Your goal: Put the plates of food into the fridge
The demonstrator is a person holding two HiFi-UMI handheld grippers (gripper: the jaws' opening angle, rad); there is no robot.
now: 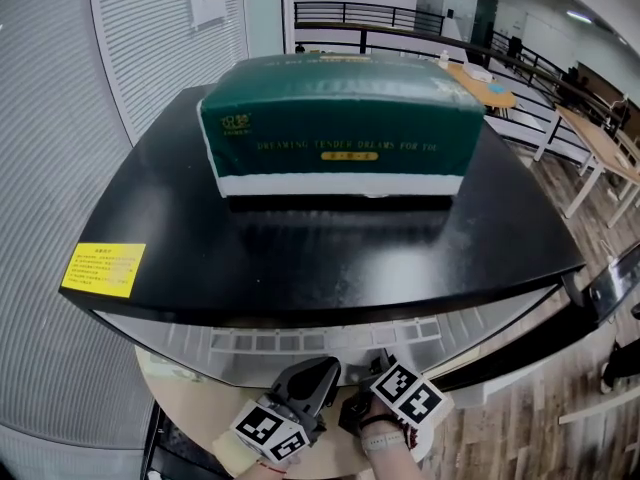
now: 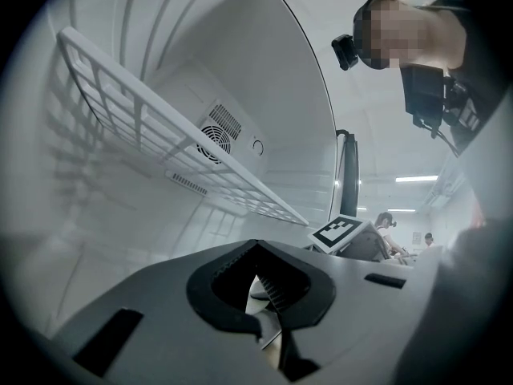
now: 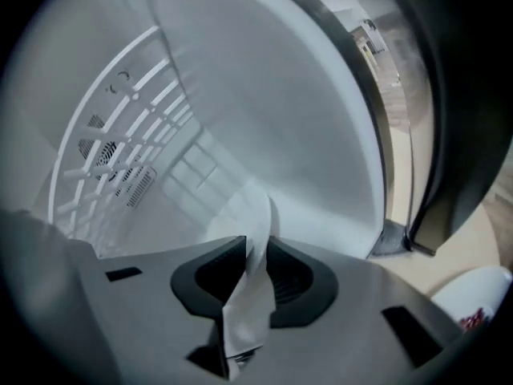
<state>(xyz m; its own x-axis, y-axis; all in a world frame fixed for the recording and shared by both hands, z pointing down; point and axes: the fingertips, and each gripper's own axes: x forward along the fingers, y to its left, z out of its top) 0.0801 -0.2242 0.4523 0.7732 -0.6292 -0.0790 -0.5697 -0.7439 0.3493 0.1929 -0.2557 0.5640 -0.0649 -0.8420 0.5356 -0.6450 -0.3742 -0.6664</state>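
Left tool (image 2: pixel 269 326) pinches, and right tool (image 3: pixel 256 257) stands slightly apart around, what seems a white plate rim (image 3: pixel 258 211) inside the fridge (image 2: pixel 240 54), so placement looks nearly done, release remaining.

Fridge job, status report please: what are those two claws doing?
Right gripper at the open fridge, white plate edge between its jaws, grip unclear. Left gripper below the wire shelf, hold unclear. Nothing blocking in view.
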